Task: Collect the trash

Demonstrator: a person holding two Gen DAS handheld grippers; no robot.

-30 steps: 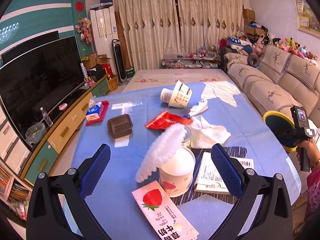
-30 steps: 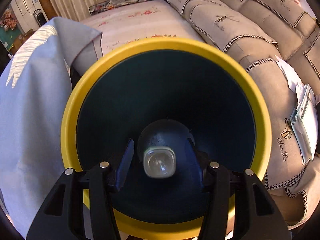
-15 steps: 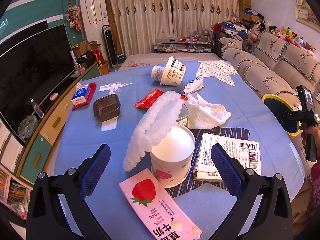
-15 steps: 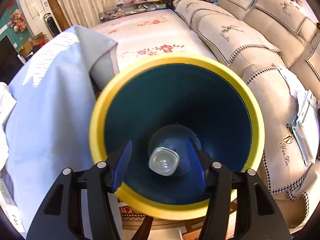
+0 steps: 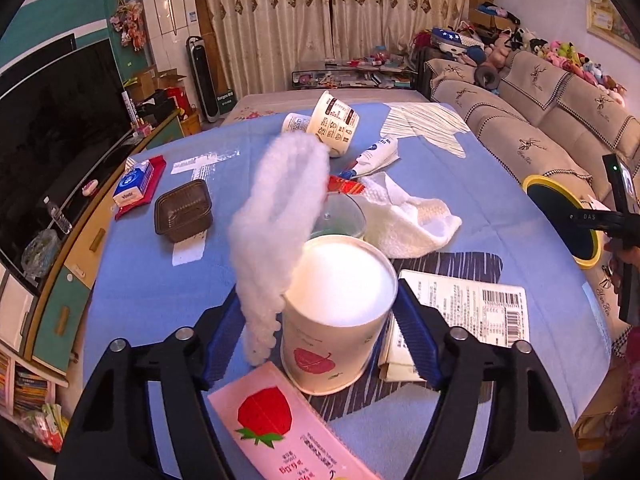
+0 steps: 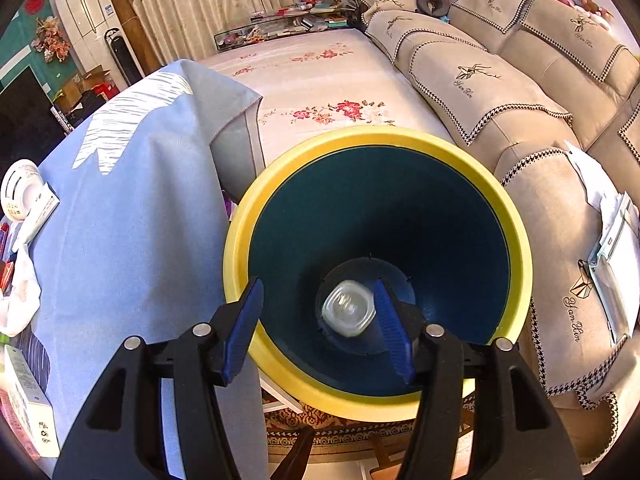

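Paper cup (image 5: 340, 320) stuffed with foam netting (image 5: 280, 216), left hand-held gripper (image 5: 320, 336) closing round it, right one (image 6: 320, 328) spread, empty.

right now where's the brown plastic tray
In the left wrist view the brown plastic tray sits left of centre on the blue tablecloth, beside the tissue pack.

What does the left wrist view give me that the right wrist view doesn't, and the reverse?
Only the left wrist view: the left gripper, its jaws just closing, around the paper cup with white foam netting hanging from it, plus the brown tray.

Only the right wrist view: the bin's inside, with a clear container at the bottom, below the open right gripper.

Both: the yellow-rimmed bin, the blue tablecloth and the sofa.
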